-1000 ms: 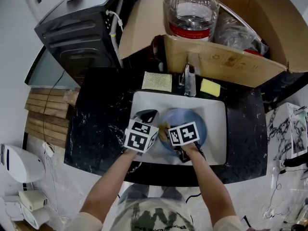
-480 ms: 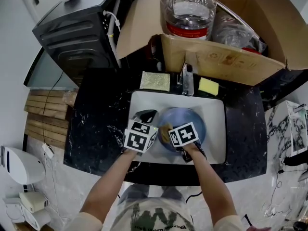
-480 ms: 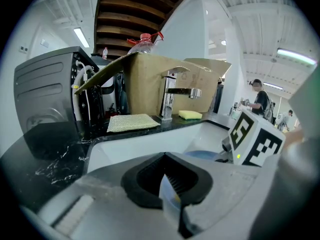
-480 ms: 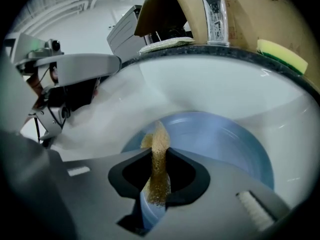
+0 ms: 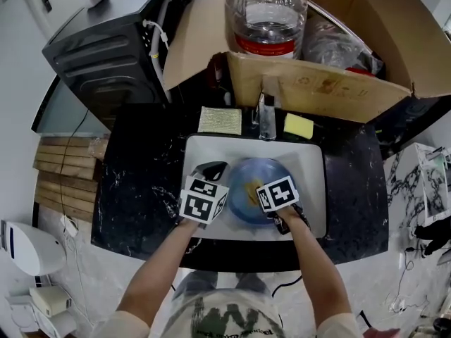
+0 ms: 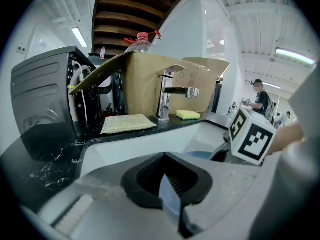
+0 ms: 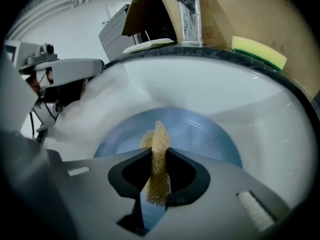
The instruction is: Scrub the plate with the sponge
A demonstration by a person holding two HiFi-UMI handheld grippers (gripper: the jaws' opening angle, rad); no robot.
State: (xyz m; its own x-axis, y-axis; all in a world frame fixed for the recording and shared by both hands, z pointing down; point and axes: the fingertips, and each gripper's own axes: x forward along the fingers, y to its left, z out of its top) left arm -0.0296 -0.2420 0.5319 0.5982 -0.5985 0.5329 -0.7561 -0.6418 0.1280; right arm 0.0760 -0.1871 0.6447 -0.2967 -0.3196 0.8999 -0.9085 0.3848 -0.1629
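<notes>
Black marble counter (image 5: 141, 174) surrounds a white sink (image 5: 313, 189); the blue plate (image 5: 261, 171) lies in it, mid-frame. The right gripper's (image 7: 159, 160) jaws pinch the tan sponge (image 7: 160, 134) over the plate. The left gripper's (image 6: 172, 194) jaws are closed and empty. Scrubbing seems underway, not finished.

I see the sink (image 5: 313, 189) set into the table (image 5: 141, 182), and the plate (image 5: 264, 171) lies in it, between its left and right walls. The right gripper (image 5: 252, 191) reaches in from the plate's front right, with the sponge (image 7: 159, 144) between its jaws, over the plate's left part. The left gripper (image 5: 213, 167) sits just left of the plate, above the sink's left part. Behind the sink stands the tap (image 5: 266, 122). On the table to the tap's left lies a pad (image 5: 220, 120), and to its right a second sponge (image 5: 299, 126). Behind these stands a cardboard box (image 5: 317, 90) with a large bottle (image 5: 266, 13) in it, and a machine (image 5: 106, 55) stands at the back left.
</notes>
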